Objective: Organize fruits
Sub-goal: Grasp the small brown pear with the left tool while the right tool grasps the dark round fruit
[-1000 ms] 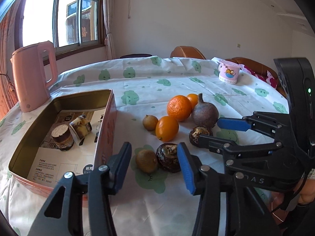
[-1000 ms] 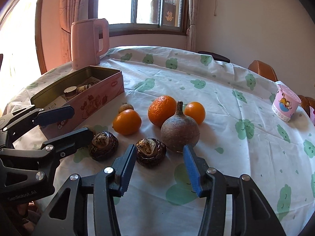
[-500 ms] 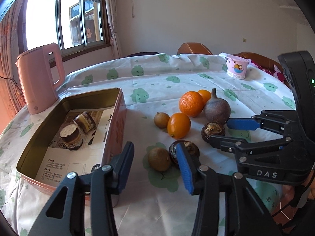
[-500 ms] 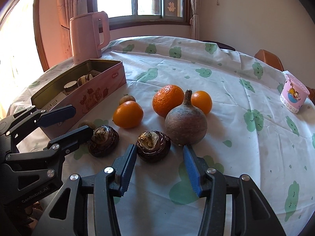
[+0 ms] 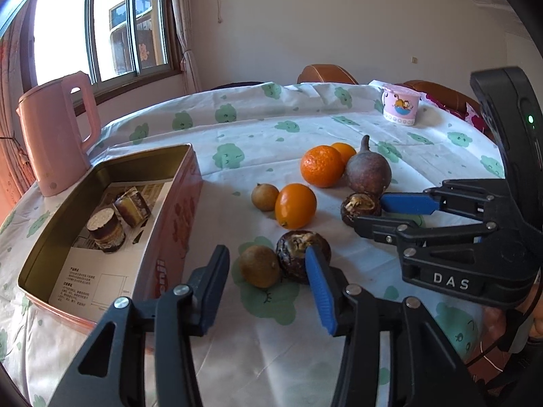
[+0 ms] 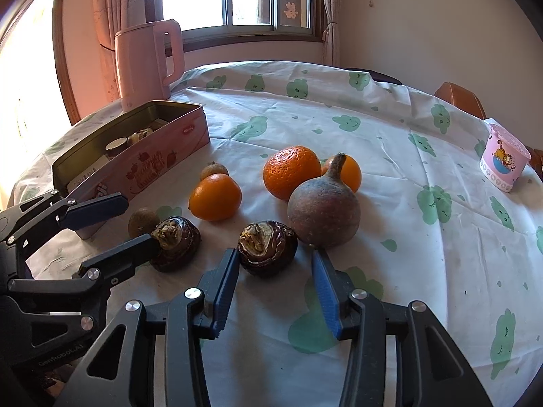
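Fruits lie on the tablecloth: three oranges point(image 5: 321, 165), a brown gourd-shaped fruit point(image 6: 323, 211), two dark round fruits point(image 6: 266, 248) point(image 6: 175, 243) and two small brown fruits point(image 5: 259, 265) point(image 5: 265, 196). My left gripper point(image 5: 266, 264) is open, its fingertips either side of a small brown fruit and the near dark fruit point(image 5: 303, 251). My right gripper point(image 6: 274, 266) is open, its tips flanking the other dark fruit without touching it. Each gripper also shows in the other's view, the right one point(image 5: 383, 212) and the left one point(image 6: 130, 222).
A pink tin box point(image 5: 176, 210) with two small jars inside stands left of the fruits. A pink kettle point(image 5: 54, 132) stands behind it. A pink cup point(image 5: 400, 107) sits at the far right. Chairs stand beyond the table.
Both grippers have moved forward and lower toward the fruits; the fruits now sit nearer the fingertips. Both jaws stay open. No fruit has moved.
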A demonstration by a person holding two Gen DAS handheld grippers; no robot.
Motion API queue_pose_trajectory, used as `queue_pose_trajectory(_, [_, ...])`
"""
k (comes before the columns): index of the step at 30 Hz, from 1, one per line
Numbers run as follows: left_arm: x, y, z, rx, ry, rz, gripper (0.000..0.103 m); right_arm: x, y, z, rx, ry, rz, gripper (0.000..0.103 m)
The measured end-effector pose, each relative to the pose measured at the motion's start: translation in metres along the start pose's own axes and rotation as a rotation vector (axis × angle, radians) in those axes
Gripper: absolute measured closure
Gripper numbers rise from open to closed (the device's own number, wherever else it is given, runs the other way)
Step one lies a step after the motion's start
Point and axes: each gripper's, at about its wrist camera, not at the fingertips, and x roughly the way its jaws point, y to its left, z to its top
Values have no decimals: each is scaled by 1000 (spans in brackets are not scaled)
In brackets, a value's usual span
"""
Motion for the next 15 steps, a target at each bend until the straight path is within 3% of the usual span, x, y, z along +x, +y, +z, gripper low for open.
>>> queue_pose_trajectory(3, [0,6,-1,-20,-1,5,67,0,-4,0,21,-1,10,65])
queue_pose_trajectory(15, [10,11,5,-67,42,-62,68,6,0,0,1,30,2,66])
